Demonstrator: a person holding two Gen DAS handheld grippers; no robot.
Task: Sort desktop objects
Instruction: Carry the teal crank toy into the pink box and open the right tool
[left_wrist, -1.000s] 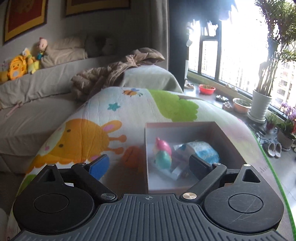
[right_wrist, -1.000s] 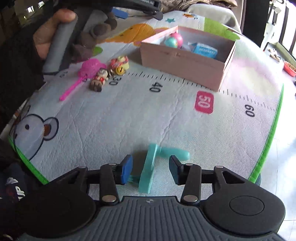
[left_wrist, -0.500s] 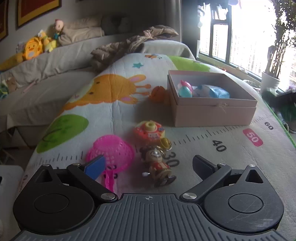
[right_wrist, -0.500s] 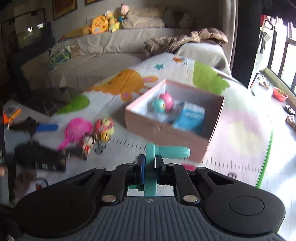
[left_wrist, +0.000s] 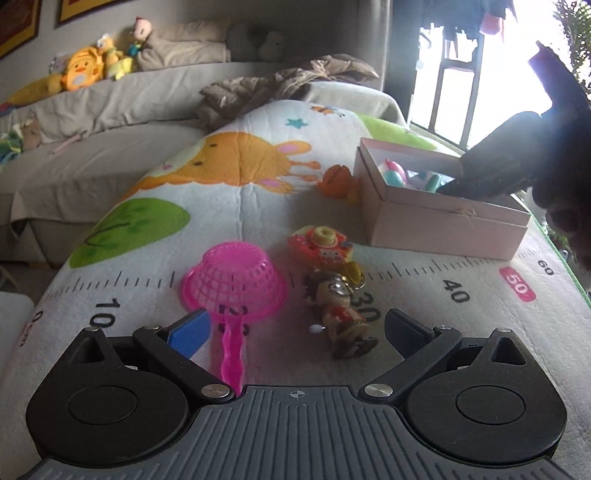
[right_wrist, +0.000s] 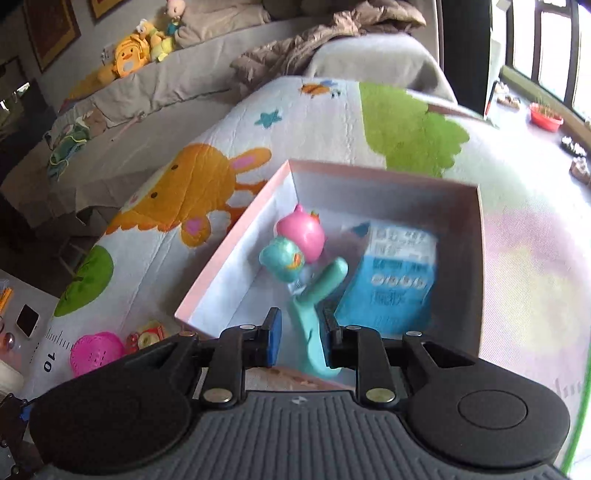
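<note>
Left wrist view shows the left gripper (left_wrist: 295, 334) with its jaws spread wide and nothing clamped, low over the printed play mat (left_wrist: 240, 206). From left to right before it lie the pink toy strainer (left_wrist: 234, 284), mouth down with its handle running near past the blue left pad, then the little wind-up doll (left_wrist: 341, 314) between the fingers, with the orange toy camera (left_wrist: 319, 245) just beyond it. Farther right stands the pink box (left_wrist: 443, 225). Right wrist view has the right gripper (right_wrist: 299, 338) over that box's near edge, its jaws opening around the teal T-shaped toy (right_wrist: 314, 299), which stands tilted between the pads; beyond sit the pink-and-teal figure (right_wrist: 295, 243) and, right, the blue carton (right_wrist: 391, 280).
</note>
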